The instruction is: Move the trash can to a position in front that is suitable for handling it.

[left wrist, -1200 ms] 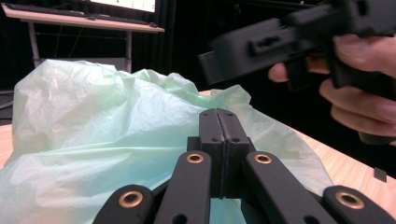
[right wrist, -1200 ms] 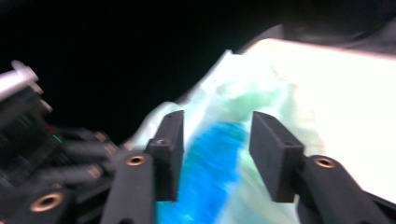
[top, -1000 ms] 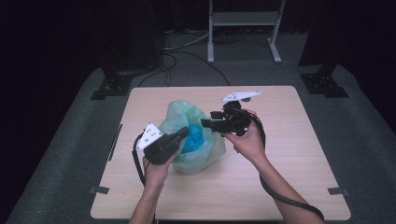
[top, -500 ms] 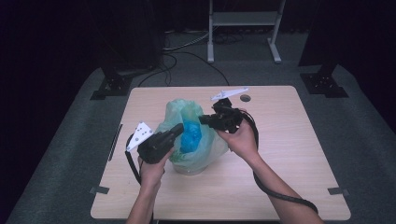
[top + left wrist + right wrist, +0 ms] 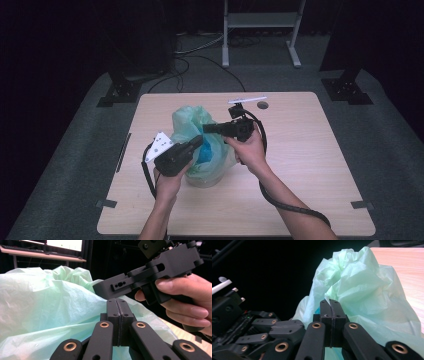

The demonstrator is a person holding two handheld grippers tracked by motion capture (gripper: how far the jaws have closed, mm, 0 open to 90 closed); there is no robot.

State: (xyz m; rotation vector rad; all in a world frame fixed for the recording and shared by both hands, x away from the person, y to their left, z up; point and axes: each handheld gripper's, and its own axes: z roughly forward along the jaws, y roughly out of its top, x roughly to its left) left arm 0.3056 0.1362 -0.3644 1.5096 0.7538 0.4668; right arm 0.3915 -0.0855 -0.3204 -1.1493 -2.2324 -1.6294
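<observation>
Thin pale-green plastic bag [image 5: 197, 131], crumpled, w/ blue item [image 5: 206, 150] inside, on light wooden table [image 5: 310, 165]. L gripper [image 5: 198, 142] jaws closed, pinching bag film. R gripper [image 5: 207, 128] just clamped onto bag edge too.

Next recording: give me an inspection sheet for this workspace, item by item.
Surface: light wooden table, with a small round hole near its far edge.
Job's things: crumpled pale green plastic bag at table centre, something blue inside.
Clutter: nothing seen.
Grippers: left gripper and right gripper both shut on bag film.
Cables: black cable trails from the right gripper; loose cables on the floor.
Surroundings: grey carpet, metal stand, dark backdrop.
</observation>
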